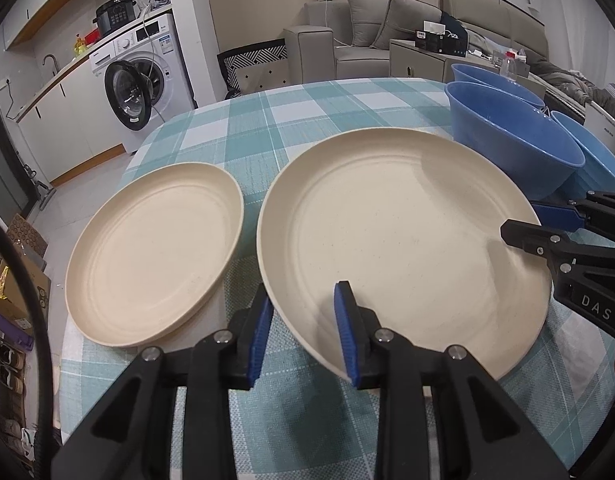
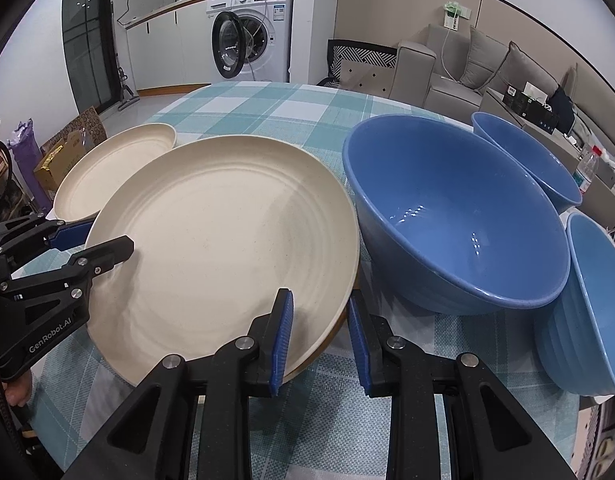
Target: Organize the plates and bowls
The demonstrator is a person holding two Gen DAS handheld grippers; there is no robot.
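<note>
A large cream plate lies in front of me on the checked tablecloth. My left gripper is shut on its near left rim, one blue pad on the plate's inner face and the other outside the edge. My right gripper is shut on the near right rim in the same way. A smaller cream plate rests to the left. Three blue bowls stand to the right: a big one, one behind it and a lighter one.
The table's far half is bare cloth. Beyond it are a washing machine with its door open, a kitchen counter and a grey sofa. Boxes and bags sit on the floor at the left.
</note>
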